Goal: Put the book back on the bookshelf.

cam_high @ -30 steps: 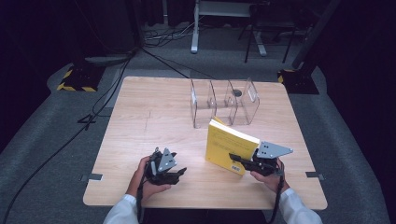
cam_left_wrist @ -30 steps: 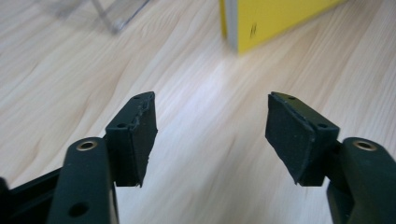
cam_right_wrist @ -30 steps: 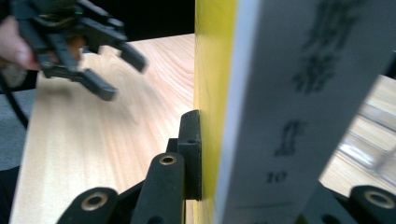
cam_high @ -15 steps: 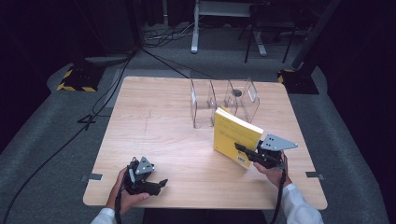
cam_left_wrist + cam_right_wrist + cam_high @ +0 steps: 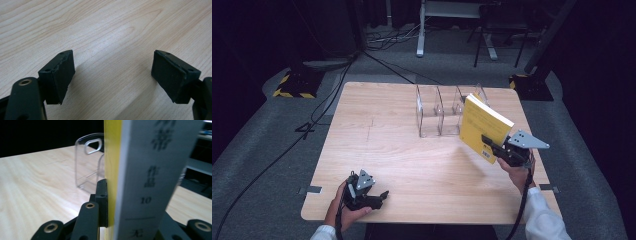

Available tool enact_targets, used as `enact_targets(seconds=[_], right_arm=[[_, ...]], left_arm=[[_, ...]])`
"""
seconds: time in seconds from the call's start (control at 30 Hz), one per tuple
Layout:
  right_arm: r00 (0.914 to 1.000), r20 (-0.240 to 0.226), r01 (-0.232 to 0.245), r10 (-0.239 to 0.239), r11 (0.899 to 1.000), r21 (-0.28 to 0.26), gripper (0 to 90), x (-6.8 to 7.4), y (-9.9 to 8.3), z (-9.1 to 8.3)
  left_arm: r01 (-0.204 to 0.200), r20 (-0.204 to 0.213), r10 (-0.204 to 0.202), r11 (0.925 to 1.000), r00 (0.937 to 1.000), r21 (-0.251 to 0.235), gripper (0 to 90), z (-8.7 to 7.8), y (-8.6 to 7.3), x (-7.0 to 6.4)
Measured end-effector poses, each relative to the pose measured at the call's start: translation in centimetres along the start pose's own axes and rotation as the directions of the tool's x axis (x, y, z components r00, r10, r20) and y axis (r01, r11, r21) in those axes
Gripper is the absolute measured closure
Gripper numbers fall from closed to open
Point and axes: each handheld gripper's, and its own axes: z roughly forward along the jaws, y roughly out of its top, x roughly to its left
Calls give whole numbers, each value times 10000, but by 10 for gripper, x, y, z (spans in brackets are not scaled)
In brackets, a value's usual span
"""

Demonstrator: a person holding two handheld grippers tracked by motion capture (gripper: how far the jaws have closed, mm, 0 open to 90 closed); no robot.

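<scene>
You're carrying the book (image 5: pixel 482 126), clamped in your right gripper (image 5: pixel 493 145), toward the clear rack (image 5: pixel 438 111) ahead of the jaws; slot it in next. Your left gripper (image 5: pixel 379 196) rests with jaws wide.

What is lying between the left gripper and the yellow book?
Only bare wooden table lies between the left gripper and the yellow book, as the high view shows.

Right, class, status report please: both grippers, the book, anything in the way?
Right gripper shut on yellow book, lifted near clear rack. Left gripper open, resting low on table. Nothing in the way.

White sleeves (image 5: pixel 539 217); black, brass-riveted fingers (image 5: pixel 58 75).
</scene>
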Motion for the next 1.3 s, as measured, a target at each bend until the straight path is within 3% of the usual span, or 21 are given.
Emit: enact_targets(seconds=[0.33,0.5,0.83,1.0,1.3], right_arm=[[9953,933,-230,252,9994,-252,759,-19,18,2],[9931,1118,-316,346,9991,-285,759,-22,24,6],[9823,1837,-301,364,9989,-369,759,-35,47,24],[9729,2260,-423,498,9984,-378,759,-40,54,38],[9700,2379,-466,498,9987,-192,758,-44,62,60]], left_arm=[[-45,-46,45,10000,10000,17,180,0,0,0],[-54,-60,54,10000,10000,24,180,0,0,0],[18,-189,-18,10000,9998,0,186,-1,0,-2],[44,-203,-45,10000,9998,-23,186,0,0,-2],[-27,-142,28,10000,9999,36,180,0,1,-1]])
